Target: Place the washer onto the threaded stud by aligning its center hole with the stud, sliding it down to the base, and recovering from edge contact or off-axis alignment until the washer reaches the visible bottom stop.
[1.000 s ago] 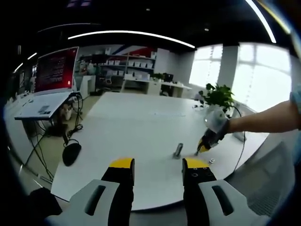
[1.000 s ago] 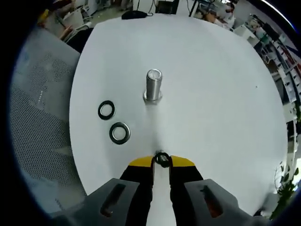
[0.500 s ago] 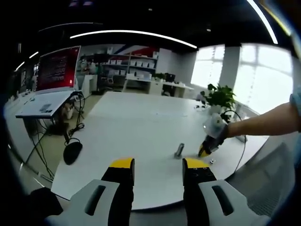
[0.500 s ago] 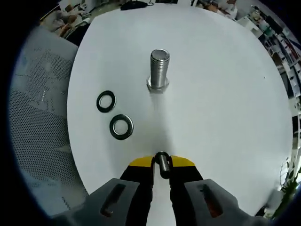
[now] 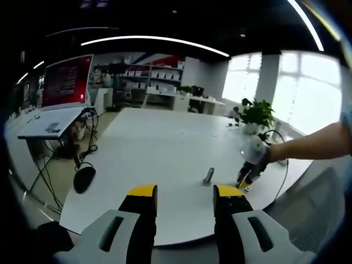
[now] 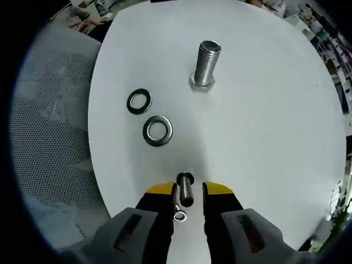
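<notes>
Right gripper view: the right gripper (image 6: 188,193), with yellow-tipped black jaws, is clamped on a dark metal washer (image 6: 185,190) held on edge between the jaw tips, so that its flat faces meet the pads; a small silvery ring-shaped part (image 6: 179,215) shows lower between the jaws, and whether it lies on the table or hangs there cannot be told. Ahead stands the upright threaded steel stud (image 6: 207,61) on its hexagonal base (image 6: 201,85), well apart from the held washer; the base flange presumably serves as the bottom stop. Two spare washers lie flat on the white round table (image 6: 264,137): a dark washer (image 6: 139,102) and, just beside it, a lighter steel washer (image 6: 158,130); both rest between the gripper and the stud, off to one side of the approach line. Judged stage: carry toward the stud, alignment not yet begun; the edge-on washer needs turning flat before its hole can meet the stud tip.

Left gripper view: the left gripper (image 5: 184,197) hangs with jaws apart and empty, clear of the work, seemingly idle; beyond it appear the stud (image 5: 209,176) and the right gripper (image 5: 246,177).
</notes>
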A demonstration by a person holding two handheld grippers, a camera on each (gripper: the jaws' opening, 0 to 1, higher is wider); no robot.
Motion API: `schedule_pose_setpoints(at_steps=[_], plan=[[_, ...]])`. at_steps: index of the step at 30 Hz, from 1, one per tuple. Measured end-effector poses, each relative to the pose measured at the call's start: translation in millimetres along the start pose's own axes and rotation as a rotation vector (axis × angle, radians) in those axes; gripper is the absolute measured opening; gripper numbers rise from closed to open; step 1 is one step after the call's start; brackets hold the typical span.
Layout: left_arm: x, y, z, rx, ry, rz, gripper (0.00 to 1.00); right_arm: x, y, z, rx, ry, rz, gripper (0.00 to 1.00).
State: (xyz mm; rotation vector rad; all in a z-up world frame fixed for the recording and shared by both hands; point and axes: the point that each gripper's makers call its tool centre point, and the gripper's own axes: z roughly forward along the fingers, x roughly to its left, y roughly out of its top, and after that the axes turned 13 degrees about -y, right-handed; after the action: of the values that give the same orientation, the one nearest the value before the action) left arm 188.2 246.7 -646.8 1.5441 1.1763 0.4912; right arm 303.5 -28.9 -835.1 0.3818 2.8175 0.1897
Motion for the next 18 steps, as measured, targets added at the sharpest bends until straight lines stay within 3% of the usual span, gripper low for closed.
schedule_pose_setpoints(at_steps=[7, 14, 18], plan=[[-1.0, 1.0, 0.3, -0.006, -0.004, 0.005, 0.39, -5.6, -7.3, -25.0, -0.071, 0.004, 0.102, 0.21], [-2.6, 1.4, 0.9, -0.007, -0.013, 0.010, 0.39, 0.1, -31.7, -45.9, -0.111, 0.041, 0.228, 0.20], [-2.8, 2.2, 0.9, -0.012, -0.016, 0.012, 0.39, 15.2, -51.6, -46.1, -0.090, 0.090, 0.255, 0.20]])
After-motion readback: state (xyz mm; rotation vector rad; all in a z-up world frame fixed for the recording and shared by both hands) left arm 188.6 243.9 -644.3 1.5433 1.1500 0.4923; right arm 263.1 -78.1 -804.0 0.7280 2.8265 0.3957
